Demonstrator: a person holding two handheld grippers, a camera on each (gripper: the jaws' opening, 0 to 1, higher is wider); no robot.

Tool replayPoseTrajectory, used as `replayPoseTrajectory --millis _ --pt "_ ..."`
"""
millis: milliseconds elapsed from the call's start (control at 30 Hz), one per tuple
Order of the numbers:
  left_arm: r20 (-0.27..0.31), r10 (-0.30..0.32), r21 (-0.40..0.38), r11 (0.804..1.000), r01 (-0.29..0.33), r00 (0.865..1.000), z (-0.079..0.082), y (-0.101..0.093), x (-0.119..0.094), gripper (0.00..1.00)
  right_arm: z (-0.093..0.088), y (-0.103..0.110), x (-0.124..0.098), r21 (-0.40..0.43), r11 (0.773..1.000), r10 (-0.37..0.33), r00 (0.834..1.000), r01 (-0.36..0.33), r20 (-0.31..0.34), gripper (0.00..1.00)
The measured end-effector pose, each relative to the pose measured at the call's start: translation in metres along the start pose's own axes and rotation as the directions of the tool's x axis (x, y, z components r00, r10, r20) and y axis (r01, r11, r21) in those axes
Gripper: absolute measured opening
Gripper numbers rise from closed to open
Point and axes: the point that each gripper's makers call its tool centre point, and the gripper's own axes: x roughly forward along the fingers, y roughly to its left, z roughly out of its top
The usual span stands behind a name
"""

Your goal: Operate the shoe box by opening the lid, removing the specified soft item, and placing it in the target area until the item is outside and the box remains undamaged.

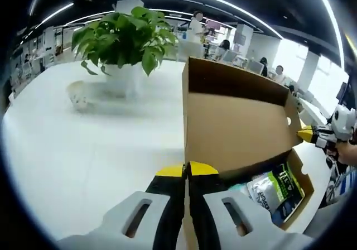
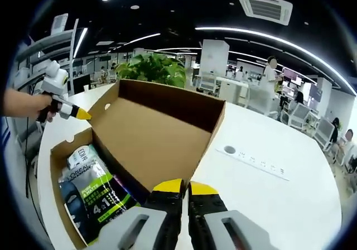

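Left gripper view, left to right:
- White table (image 1: 83,160): broad bare surface.
- Small patterned cup (image 1: 78,95): near the table's far left edge, just beside the plant pot.
- Potted green plant (image 1: 125,38): in a white pot, toward the far edge.
- Left gripper (image 1: 186,171): yellow-tipped jaws together, nothing visible between them, tips at the near corner of the shoe box.
- Cardboard shoe box (image 1: 234,127): lid raised upright, interior exposed.
- Soft packet (image 1: 273,188): green, white and black printed pouch, lying inside the box base.
- Right gripper (image 1: 305,134): yellow tip touching the lid's far end.

Right gripper view, left to right:
- Hand (image 2: 22,104) holding the left gripper (image 2: 82,114), tip against the lid's left end.
- Soft packet (image 2: 92,188): inside the box, lower left.
- Shoe box (image 2: 162,133): open, lid tilted back.
- Right gripper (image 2: 185,187): jaws together, at the box's near edge; whether they pinch the cardboard cannot be told.
- Table (image 2: 279,200): inset power strip (image 2: 254,162) right of the box.
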Motion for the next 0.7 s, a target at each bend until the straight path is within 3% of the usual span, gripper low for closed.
replayPoseTrajectory --millis 700 --pt "-0.050 0.007 -0.138 0.990 -0.013 0.999 0.003 0.010 0.023 0.00 -0.008 -0.010 0.022 0.170 0.985 0.006 0.999 0.000 -0.034 0.00"
